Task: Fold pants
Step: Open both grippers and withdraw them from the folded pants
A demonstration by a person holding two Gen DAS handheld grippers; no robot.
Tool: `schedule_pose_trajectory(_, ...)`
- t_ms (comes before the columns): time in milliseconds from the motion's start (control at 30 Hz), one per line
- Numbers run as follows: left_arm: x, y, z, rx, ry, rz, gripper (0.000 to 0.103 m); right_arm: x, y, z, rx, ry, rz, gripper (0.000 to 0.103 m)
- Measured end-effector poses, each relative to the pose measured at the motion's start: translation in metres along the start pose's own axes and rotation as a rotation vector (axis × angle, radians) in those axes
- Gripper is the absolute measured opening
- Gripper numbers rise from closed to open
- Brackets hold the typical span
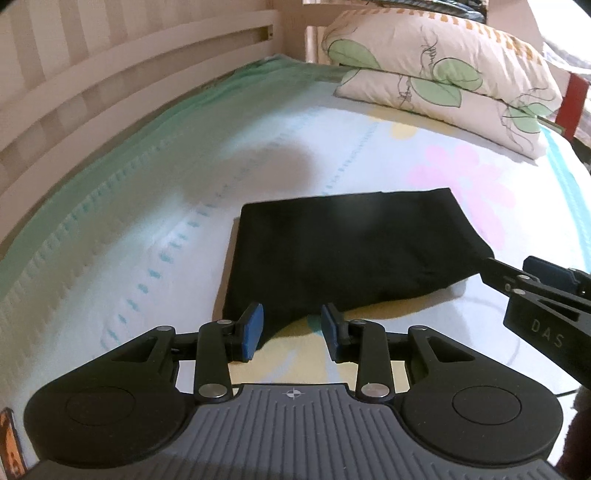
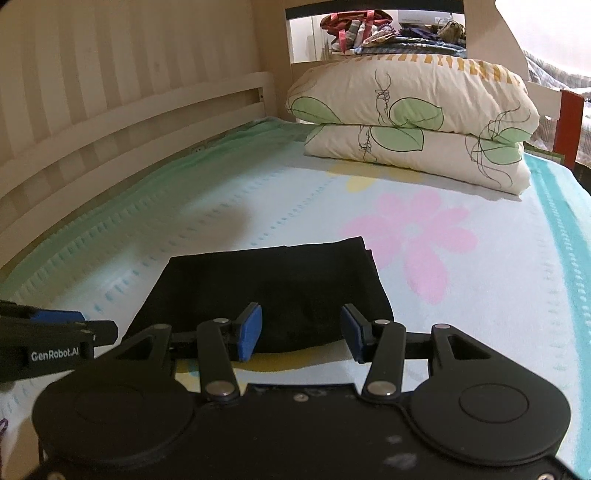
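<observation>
A bed [image 2: 498, 295] carries a pale sheet [image 1: 129, 229] printed with a pink flower [image 2: 413, 240] and a teal stripe [image 2: 561, 206]. At the bed's far end lie two stacked pillows [image 2: 417, 125] with green leaf print. A white slatted rail [image 2: 129, 110] runs along the bed's left side. Beyond the pillows, a shelf opening holds heaped bags and cloth [image 2: 373, 31].

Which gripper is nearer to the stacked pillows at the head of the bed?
Right, though only slightly. The right gripper is open at the near edge of the black pants, pillows straight ahead. The left gripper is beside it, pillows ahead-right.
</observation>
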State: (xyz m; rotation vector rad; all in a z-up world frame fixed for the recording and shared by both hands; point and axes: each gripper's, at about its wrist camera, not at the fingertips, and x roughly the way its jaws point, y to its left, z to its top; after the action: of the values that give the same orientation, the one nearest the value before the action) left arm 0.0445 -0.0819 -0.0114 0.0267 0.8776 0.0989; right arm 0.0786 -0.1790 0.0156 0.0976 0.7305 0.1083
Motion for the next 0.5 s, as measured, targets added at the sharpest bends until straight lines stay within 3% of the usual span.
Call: schedule_pose_trajectory(500, 0.0090, 0.0030, -0.0028, -0.035, 0.071, -0.018, 0.034, 0.0063, 0.0056, 0.0028, -0.011, 0.028, -0.025, 0.051)
